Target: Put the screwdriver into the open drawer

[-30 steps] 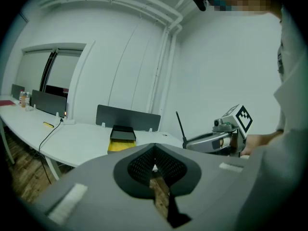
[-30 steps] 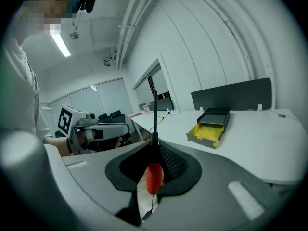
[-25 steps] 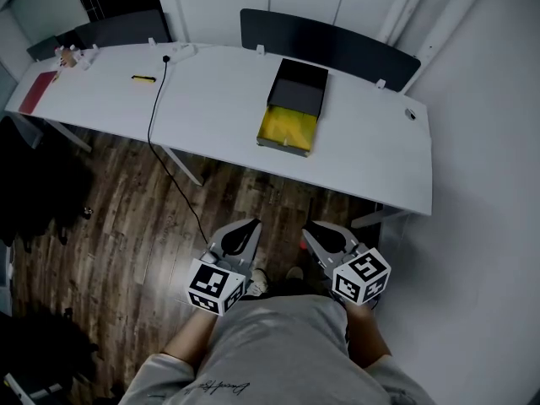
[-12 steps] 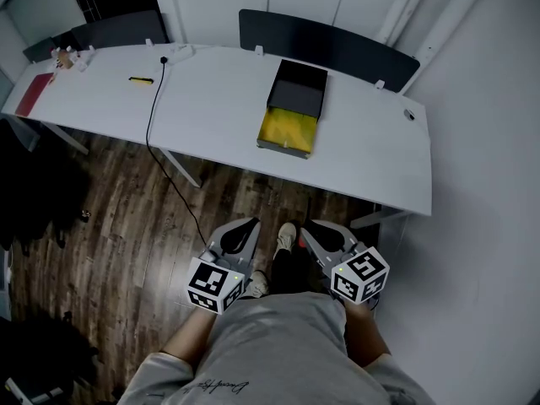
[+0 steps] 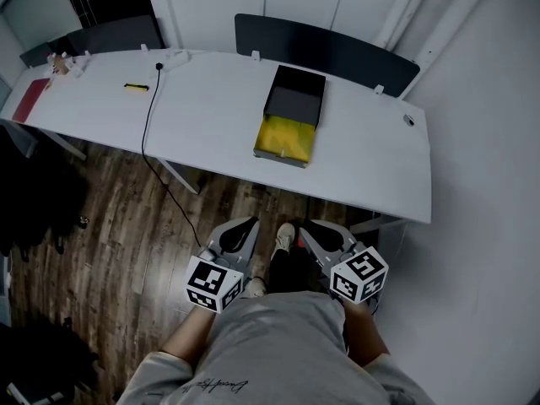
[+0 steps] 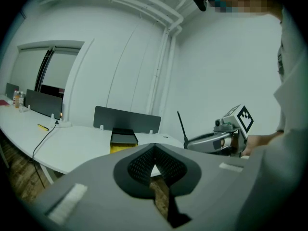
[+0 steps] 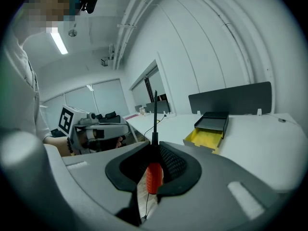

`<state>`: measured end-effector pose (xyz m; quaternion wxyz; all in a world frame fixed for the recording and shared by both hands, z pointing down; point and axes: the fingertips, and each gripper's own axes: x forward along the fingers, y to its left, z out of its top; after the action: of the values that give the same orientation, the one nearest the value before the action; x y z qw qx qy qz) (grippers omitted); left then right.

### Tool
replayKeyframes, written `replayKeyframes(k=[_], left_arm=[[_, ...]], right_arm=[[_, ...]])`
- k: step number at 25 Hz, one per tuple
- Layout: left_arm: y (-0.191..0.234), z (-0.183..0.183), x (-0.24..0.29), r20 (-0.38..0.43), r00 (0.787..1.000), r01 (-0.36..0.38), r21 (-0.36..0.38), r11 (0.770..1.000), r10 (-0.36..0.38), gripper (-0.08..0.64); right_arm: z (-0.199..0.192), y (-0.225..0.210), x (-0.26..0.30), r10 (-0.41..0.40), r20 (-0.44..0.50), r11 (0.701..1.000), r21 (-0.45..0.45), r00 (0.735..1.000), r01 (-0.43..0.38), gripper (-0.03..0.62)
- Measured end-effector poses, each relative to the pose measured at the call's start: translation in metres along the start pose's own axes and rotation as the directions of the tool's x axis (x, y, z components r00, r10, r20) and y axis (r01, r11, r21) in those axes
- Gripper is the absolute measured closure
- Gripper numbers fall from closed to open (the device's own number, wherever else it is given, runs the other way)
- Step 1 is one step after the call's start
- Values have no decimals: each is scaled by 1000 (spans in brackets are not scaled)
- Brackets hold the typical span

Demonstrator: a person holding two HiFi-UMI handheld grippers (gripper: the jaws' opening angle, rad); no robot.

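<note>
Right gripper pinching screwdriver, shaft aimed ahead at the drawer by the table front edge, well apart; left gripper pressed together, empty.

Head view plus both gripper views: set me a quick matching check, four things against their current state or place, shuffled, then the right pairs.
Things:
1. screwdriver
2. drawer
3. left gripper
4. black cable

States or places:
A. open on the white table, yellow inside
B. shut, nothing between its fingers
C. red handle clamped in the right gripper
D. runs across the table and hangs down to the floor

Pairs: 1-C, 2-A, 3-B, 4-D
</note>
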<state>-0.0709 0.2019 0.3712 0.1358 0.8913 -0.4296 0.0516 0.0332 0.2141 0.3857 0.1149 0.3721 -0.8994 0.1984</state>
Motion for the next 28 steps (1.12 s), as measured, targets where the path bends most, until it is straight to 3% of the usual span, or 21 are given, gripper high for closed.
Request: replayKeyframes(k=[16, 28], left_arm=[[69, 27, 126, -41, 998, -44, -14, 999, 44, 560], [97, 61, 218, -33, 997, -72, -19, 997, 71, 560]], right_arm=[[51, -118, 80, 43, -48, 999, 0, 998, -43, 518], [95, -200, 117, 71, -74, 997, -10, 995, -72, 518]])
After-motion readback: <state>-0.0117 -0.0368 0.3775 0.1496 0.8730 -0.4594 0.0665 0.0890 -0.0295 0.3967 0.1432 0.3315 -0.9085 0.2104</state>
